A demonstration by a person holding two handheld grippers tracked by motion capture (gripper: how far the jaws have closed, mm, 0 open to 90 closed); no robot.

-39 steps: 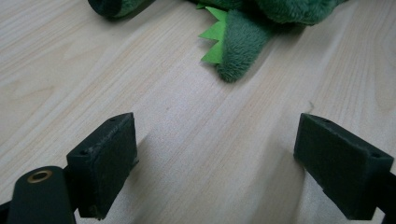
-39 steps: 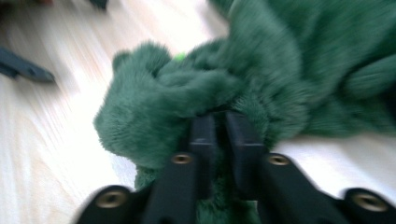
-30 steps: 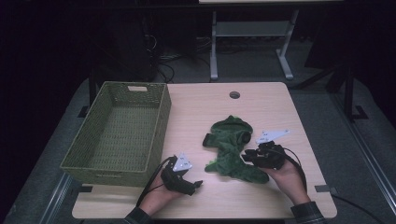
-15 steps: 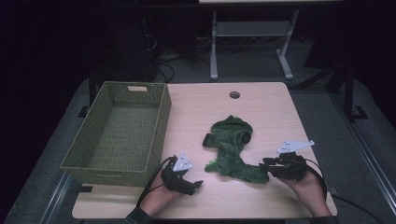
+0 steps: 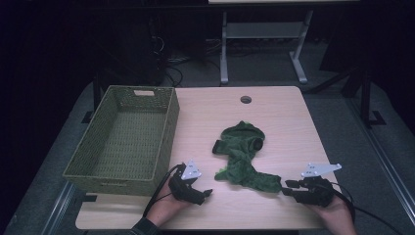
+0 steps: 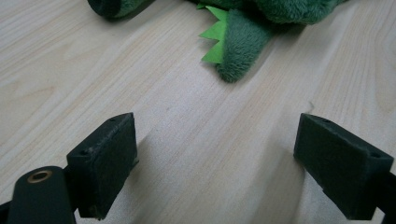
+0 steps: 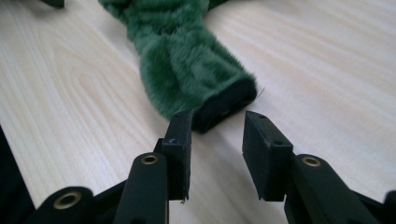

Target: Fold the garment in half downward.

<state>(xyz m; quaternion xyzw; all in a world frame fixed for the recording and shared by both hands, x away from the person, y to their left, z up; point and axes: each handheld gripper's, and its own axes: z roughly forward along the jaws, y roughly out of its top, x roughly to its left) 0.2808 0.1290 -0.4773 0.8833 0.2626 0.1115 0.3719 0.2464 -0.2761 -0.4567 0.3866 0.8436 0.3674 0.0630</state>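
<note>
The crumpled green plush toy (image 5: pixel 243 156) of soft fuzzy fabric lies on the pale wood-grain surface (image 5: pixel 274 112), right of the olive woven rectangular basket (image 5: pixel 122 137). Its long limb runs toward the right tool (image 5: pixel 289 188), the nearer one; that limb's dark end sits just ahead of the half-parted jaws, which have just been opening, nothing between them. The left tool (image 5: pixel 205 193) gapes wide, empty.

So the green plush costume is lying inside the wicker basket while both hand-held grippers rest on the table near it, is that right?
Not quite: the high view shows the green plush costume lying on the table, beside the wicker basket. Both the left hand-held gripper and the right hand-held gripper do sit near it.
</note>
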